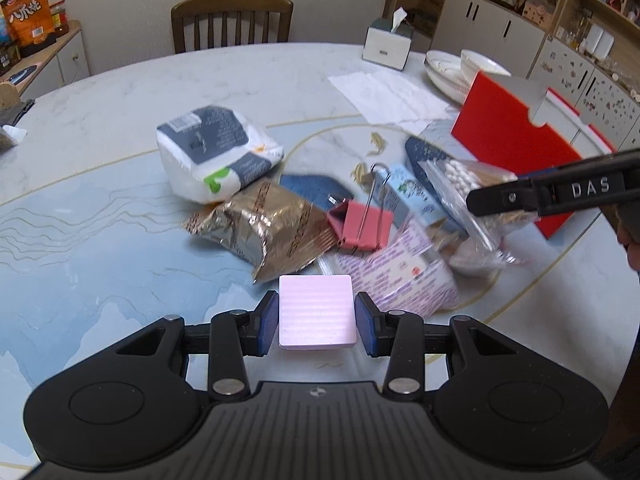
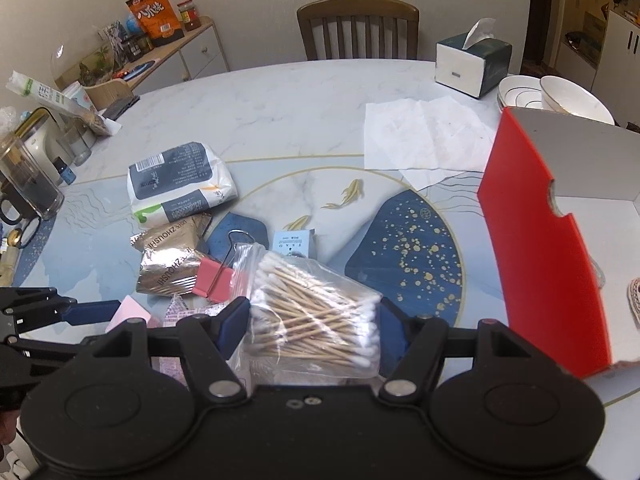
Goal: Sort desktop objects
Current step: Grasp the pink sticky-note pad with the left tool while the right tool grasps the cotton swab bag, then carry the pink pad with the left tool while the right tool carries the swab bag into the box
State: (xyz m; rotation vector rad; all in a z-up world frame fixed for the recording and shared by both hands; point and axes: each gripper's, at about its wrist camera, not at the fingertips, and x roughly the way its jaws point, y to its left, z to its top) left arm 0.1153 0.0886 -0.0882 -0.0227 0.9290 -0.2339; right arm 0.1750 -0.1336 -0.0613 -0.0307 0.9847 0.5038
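The left gripper (image 1: 316,318) pinches a pink block (image 1: 316,312) just above the table (image 1: 120,120). The right gripper (image 2: 314,324) clasps a swab bag (image 2: 312,304) — beside the red box (image 2: 536,248), over the clutter.

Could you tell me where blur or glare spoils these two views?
Left wrist view: the bag of cotton swabs and the printed packet are smeared; the pink block is washed out. Right wrist view: sharp, with bent edges.

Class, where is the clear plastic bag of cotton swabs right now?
In the right wrist view, the clear plastic bag of cotton swabs sits low-centre between the right gripper fingers, just right of the pink binder clip.
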